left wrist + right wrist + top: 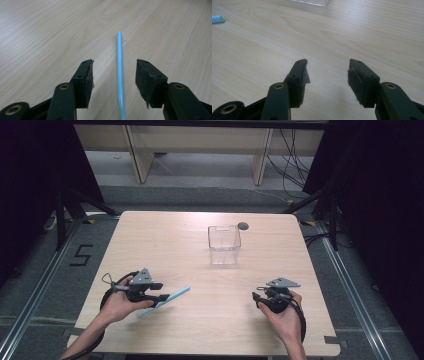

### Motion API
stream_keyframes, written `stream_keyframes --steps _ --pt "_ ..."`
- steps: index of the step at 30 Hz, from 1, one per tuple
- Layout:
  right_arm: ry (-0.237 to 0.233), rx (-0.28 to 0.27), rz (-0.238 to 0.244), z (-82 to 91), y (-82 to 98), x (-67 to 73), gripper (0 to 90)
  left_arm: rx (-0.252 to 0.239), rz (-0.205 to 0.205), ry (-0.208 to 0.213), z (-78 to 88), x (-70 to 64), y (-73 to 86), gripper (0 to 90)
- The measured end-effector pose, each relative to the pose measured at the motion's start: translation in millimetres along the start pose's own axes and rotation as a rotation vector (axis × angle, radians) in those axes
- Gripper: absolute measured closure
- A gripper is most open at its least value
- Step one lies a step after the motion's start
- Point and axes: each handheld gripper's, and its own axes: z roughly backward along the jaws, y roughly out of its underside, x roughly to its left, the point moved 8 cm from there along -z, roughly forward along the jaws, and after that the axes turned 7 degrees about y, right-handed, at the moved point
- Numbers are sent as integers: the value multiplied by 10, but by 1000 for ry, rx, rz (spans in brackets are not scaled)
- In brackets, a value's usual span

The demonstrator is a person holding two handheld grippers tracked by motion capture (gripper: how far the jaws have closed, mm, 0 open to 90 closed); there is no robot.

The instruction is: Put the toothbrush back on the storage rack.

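Left claw (115, 75) wide open astride blue straw (120, 62), pads clear.

Pale wood-grain table top (165, 245): smooth, matt laminate. Thin light-blue plastic strip (120, 72): smooth, slight sheen. Small clear plastic box (224, 244): glossy. Black gripper pads (145, 80): matt, frayed edges.

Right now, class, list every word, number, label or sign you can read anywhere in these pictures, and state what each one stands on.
"5" - a large black numeral marked on the grey floor left of the table.
Nothing else can be read: the clear container, the blue straw and both grippers bear no legible print.
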Motion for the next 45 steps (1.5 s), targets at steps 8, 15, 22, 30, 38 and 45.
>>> stream_keyframes --steps 8,15,22,30,38,45 --pt "-4 15 24 -2 3 16 494 193 -80 34 -52 8 4 570" --pt "-10 44 -11 19 10 82 490 326 -43 38 -194 1 -4 614" --pt "-16 59 -5 43 5 90 487 424 -94 48 -211 3 -25 658" --pt "-19 59 5 39 5 93 485 504 -99 57 -243 -21 -12 724" --pt "-24 64 15 40 0 105 484 604 -141 60 -250 -18 -1 749" --pt "-27 61 21 44 -11 105 481 662 -160 63 -260 -33 -9 758"
